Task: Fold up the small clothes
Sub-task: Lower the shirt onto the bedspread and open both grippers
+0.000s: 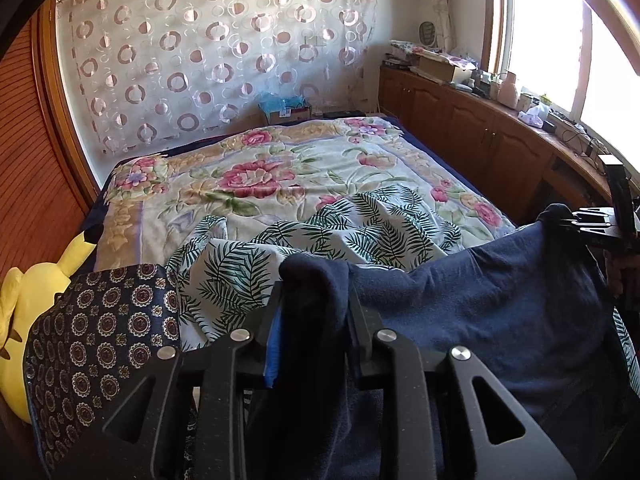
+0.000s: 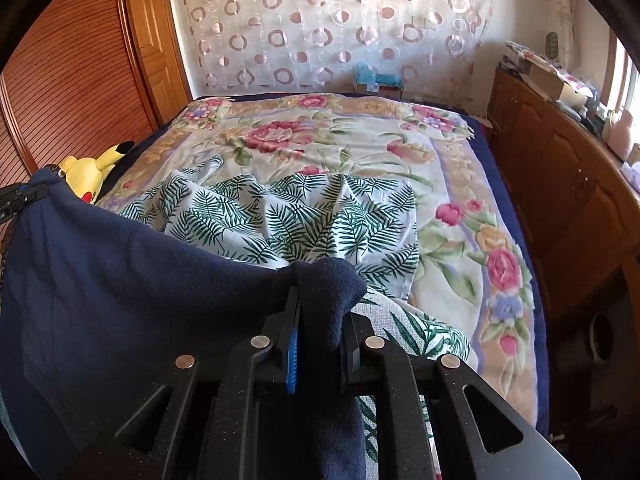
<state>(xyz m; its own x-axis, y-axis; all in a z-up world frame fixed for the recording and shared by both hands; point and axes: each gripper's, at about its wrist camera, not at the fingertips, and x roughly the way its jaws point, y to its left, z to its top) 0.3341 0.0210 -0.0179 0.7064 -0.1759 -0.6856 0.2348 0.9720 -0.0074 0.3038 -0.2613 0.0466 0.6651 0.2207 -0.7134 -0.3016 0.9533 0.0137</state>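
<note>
Left tongs (image 1: 316,308) and right tongs (image 2: 320,312), each clamped on navy garment (image 1: 500,312) corners, above bed (image 2: 460,184).

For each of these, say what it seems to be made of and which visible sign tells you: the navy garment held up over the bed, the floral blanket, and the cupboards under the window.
Navy garment: probably fleece or brushed knit; matte, faintly fuzzy, draping in soft folds.
Floral blanket: seemingly plush pile; its flowers look sculpted with a slight sheen.
Cupboards: apparently varnished wood; warm brown, glossy panelled doors.
</note>
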